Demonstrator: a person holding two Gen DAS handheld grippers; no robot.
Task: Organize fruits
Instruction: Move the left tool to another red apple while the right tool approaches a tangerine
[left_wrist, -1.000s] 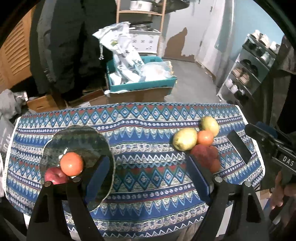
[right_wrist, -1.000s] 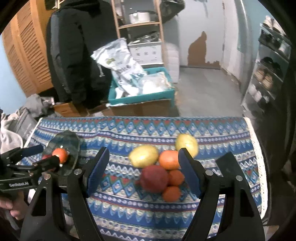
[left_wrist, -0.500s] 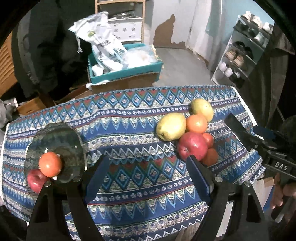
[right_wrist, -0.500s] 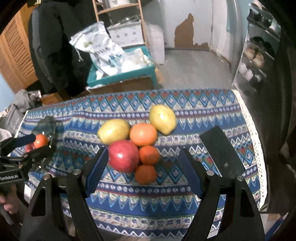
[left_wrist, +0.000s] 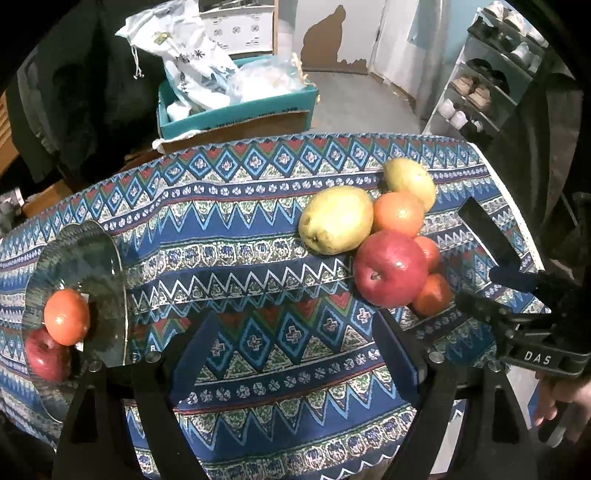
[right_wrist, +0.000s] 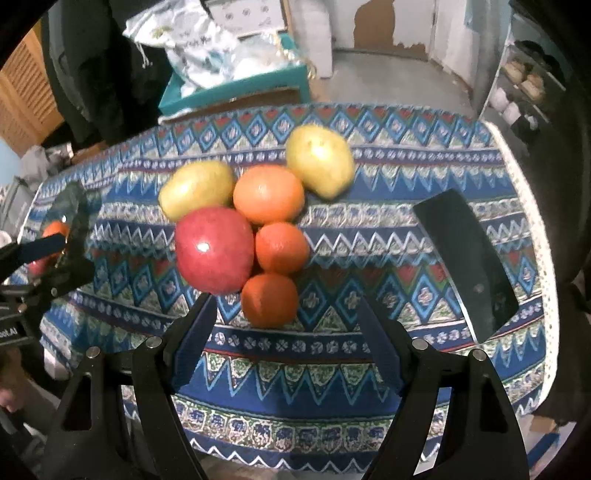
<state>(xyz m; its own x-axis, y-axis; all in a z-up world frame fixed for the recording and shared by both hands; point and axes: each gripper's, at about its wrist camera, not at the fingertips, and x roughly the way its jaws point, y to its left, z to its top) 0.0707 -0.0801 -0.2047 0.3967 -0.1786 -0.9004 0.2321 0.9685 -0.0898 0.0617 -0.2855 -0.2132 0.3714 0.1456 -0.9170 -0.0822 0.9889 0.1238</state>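
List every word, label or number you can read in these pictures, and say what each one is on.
"DAS": white letters on the right gripper, seen in the left wrist view.
Cut-off white letters, not fully readable: on the left gripper, at the left edge of the right wrist view.
Print on the white bag behind the table: too blurred to read.
The fruit and the tablecloth carry no text.

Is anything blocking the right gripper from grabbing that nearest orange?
Nothing visible. The right gripper is open with the nearest orange just ahead of its fingertips. The red apple sits close on the left, touching the orange, beside the path.
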